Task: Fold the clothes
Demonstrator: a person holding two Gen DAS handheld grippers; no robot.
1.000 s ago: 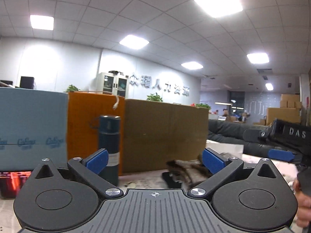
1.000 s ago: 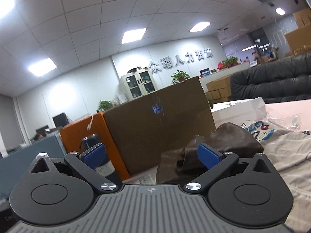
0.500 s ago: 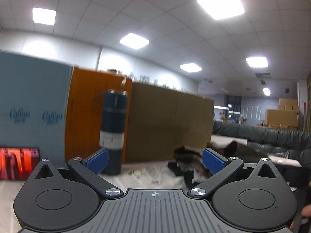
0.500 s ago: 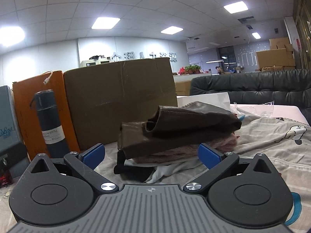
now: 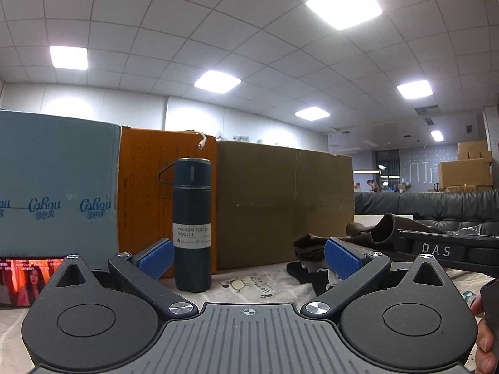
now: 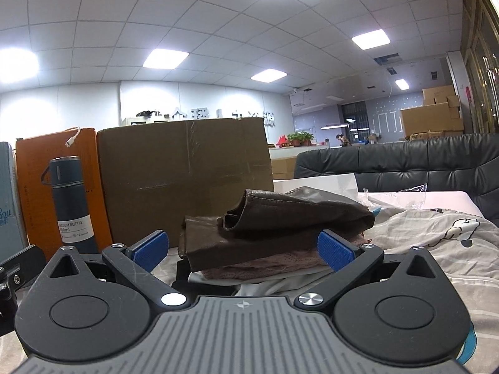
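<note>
Left gripper (image 5: 249, 260) low over the counter (image 5: 265, 283), jaws spread wide, blue pads well apart, nothing held. Right gripper (image 6: 243, 251) likewise low, jaws wide open and empty, pointing at the clothes pile (image 6: 274, 233) just ahead. Pile resting on the counter in front of a brown box (image 6: 187, 168): on top a dark brown leather-like garment (image 6: 296, 215), folded over with an open cuff or sleeve end gaping toward the camera; beneath it a flatter brown layer (image 6: 199, 246), then a pinkish knit (image 6: 265, 266), then white cloth and something black at the bottom. Edges uneven, layers not squared. From the left wrist, same pile (image 5: 358, 243) seen to the right of the open jaws, partly behind the right pad, with black fabric (image 5: 308, 275) trailing onto the counter. Counter covered by a pale cartoon-printed cloth (image 6: 443, 237), rumpled at right. Dark blue vacuum bottle (image 5: 191, 227) standing upright left of the pile, against an orange box (image 5: 143, 193) and the brown box; light blue box (image 5: 56, 184) further left. Phone screen (image 5: 25, 280) lit at far left. Black sofa (image 6: 405, 165) behind the counter. Black device marked DAS (image 5: 443, 249) and part of a hand (image 5: 485, 342) at the left view's right edge
</note>
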